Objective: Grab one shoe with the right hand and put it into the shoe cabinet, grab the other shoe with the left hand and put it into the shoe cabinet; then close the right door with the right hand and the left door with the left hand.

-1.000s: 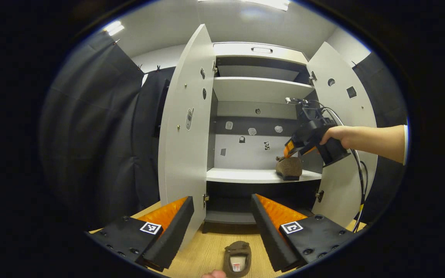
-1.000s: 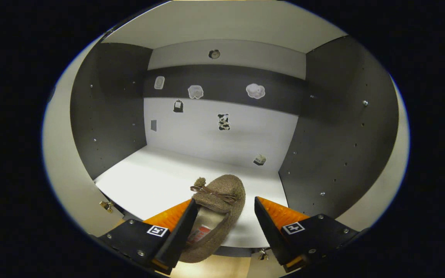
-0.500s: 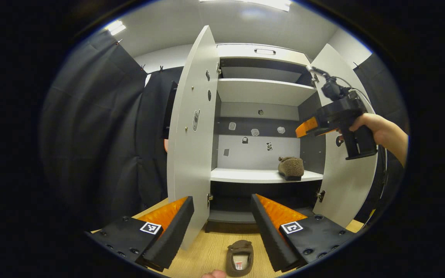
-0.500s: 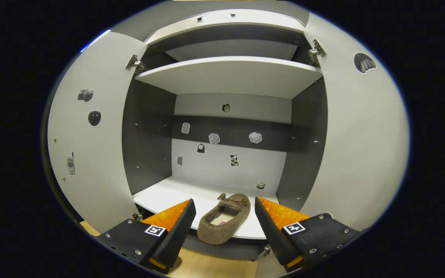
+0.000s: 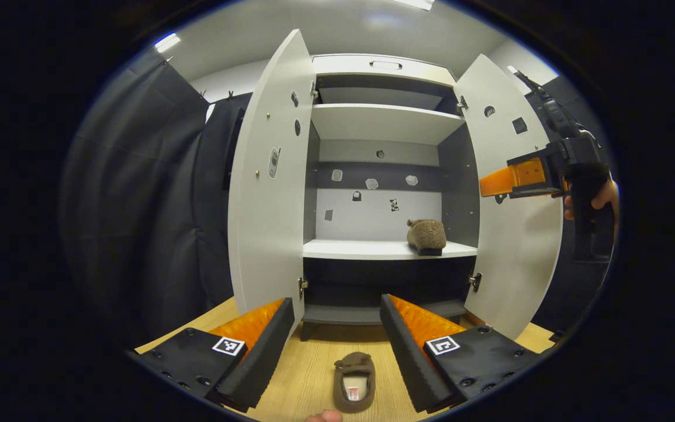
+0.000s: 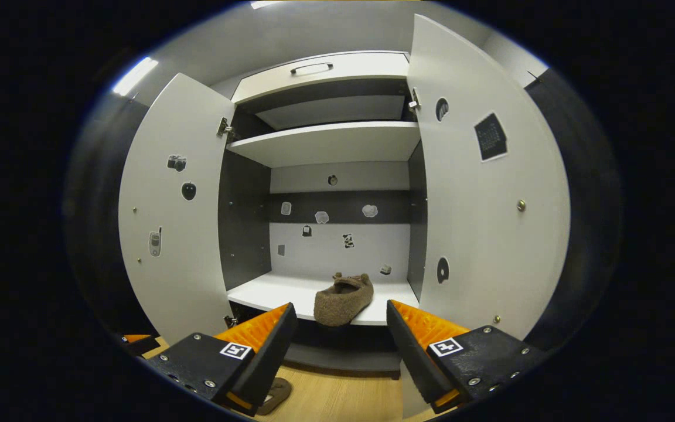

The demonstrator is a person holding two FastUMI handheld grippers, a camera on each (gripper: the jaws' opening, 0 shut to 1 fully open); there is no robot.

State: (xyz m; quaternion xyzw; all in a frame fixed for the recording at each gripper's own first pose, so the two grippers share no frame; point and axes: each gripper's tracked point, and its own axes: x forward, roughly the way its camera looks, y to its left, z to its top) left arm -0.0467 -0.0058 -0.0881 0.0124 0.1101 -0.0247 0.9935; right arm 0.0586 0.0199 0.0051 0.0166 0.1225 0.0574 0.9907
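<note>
One slipper shelved, one on the floor, both doors wide open.

A fuzzy brown shoe point(image 6: 343, 300) sits at the right front of the shoe cabinet point(image 5: 381, 123) shelf, heel overhanging the edge. Its bow-topped mate point(image 5: 354, 382) lies on the wooden floor point(image 5: 308, 375), opening up, beneath the left gripper point(image 5: 336, 340). The right gripper point(image 6: 340, 346) hangs before the cabinet; both claws gape wide, gripping nothing.

The floor slipper point(image 6: 273, 395) sits mostly hidden behind a finger point(image 6: 264, 357); wall stickers point(image 6: 347, 240) too small to identify
</note>
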